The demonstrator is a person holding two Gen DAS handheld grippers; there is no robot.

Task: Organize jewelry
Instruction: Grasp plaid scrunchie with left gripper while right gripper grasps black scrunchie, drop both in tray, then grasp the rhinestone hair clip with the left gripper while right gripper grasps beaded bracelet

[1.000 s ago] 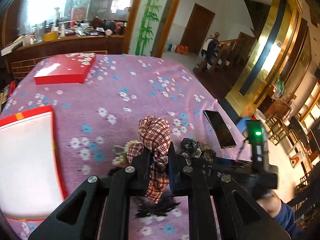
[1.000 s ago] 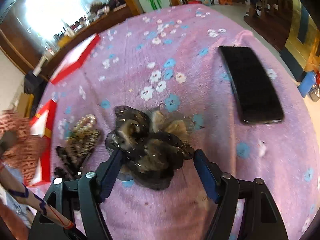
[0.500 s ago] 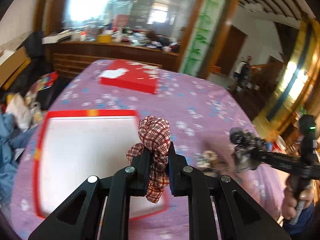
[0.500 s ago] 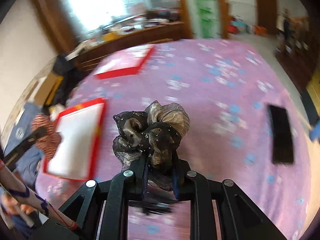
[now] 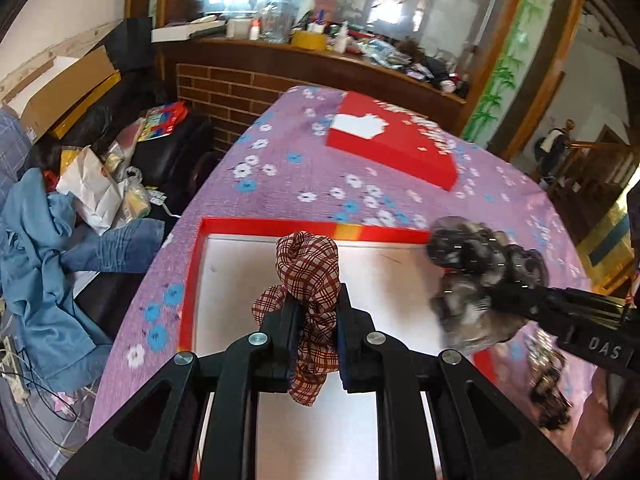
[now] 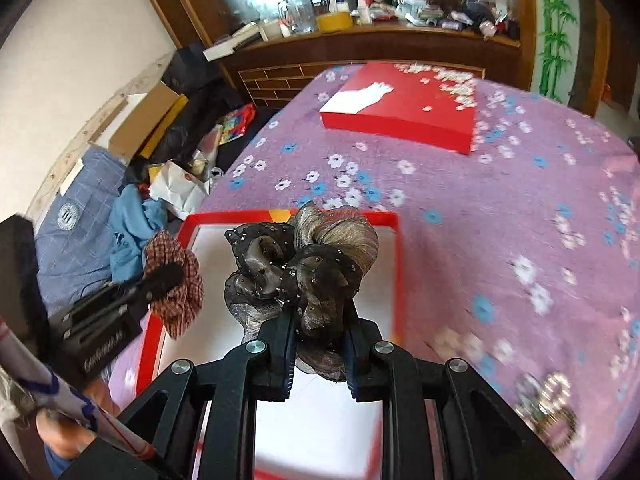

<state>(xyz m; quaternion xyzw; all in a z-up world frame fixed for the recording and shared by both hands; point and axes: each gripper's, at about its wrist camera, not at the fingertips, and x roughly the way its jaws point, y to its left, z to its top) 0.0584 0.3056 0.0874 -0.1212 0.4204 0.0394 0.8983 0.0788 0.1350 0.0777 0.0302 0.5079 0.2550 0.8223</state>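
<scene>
Carrying plaid scrunchie (image 5: 308,280) and dark beaded scrunchie (image 6: 304,268) above the red-rimmed white tray (image 5: 256,225) on the purple tabletop (image 6: 500,200), left tongs (image 5: 314,350) and right tongs (image 6: 320,354) each clenched on one. Next, probably: lowering, then releasing inside the rim.

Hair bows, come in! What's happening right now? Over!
Left gripper shut on plaid bow. Right gripper shut on black bow. Both above open red box. Nothing blocking.

Plaid scrunchie (image 5: 308,276) and dark organza scrunchie (image 6: 304,268) held above red-rimmed tray (image 5: 192,280).
</scene>
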